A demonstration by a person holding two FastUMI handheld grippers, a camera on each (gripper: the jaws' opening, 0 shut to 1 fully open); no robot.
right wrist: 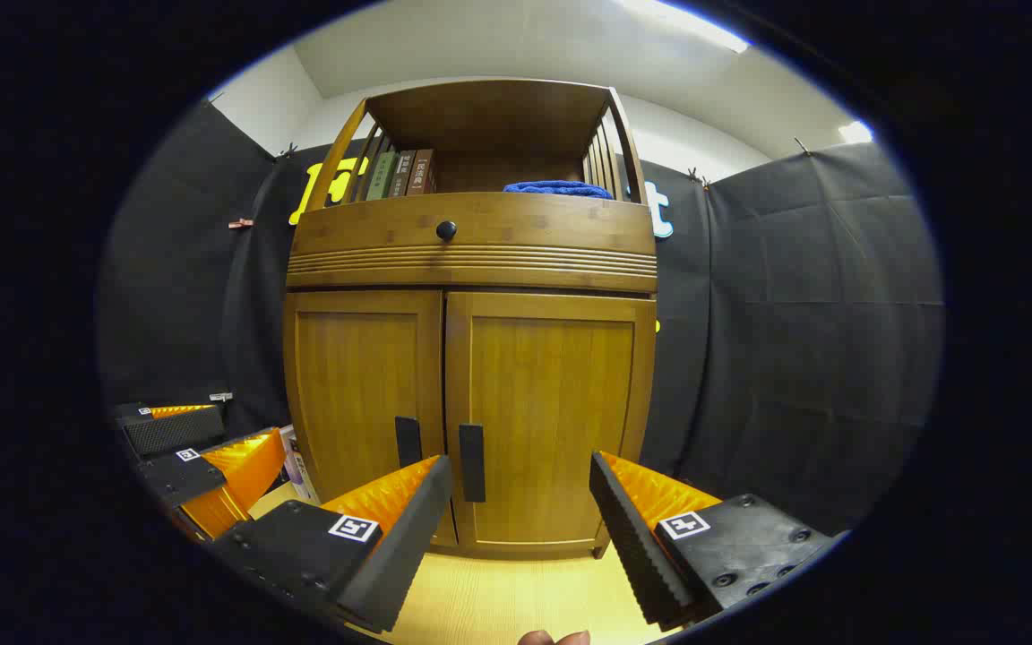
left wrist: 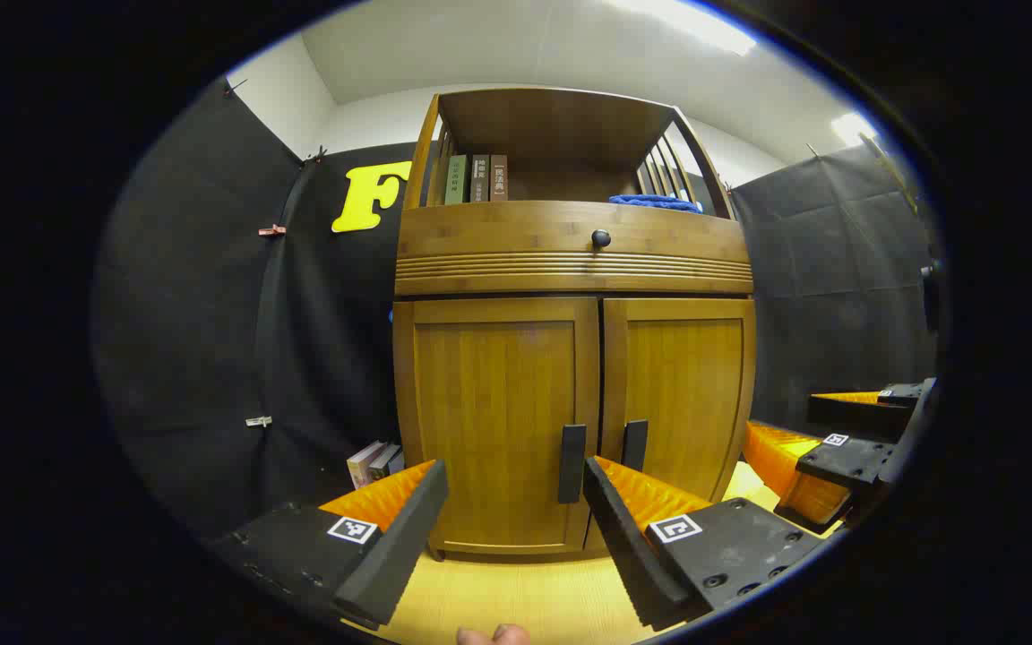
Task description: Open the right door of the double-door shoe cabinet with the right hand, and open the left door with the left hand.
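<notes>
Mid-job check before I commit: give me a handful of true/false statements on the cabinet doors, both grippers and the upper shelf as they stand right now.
1. Both doors of the shoe cabinet are closed. True.
2. The right gripper is shut on the right door handle. False: it is open, short of the handle.
3. The left gripper is open. True.
4. The left door handle is a round knob. False: it is a vertical bar; the round knob sits on the drawer above.
5. A blue cloth lies on the upper shelf. True.

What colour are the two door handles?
Black door handles, clearest in the right gripper view.
</notes>
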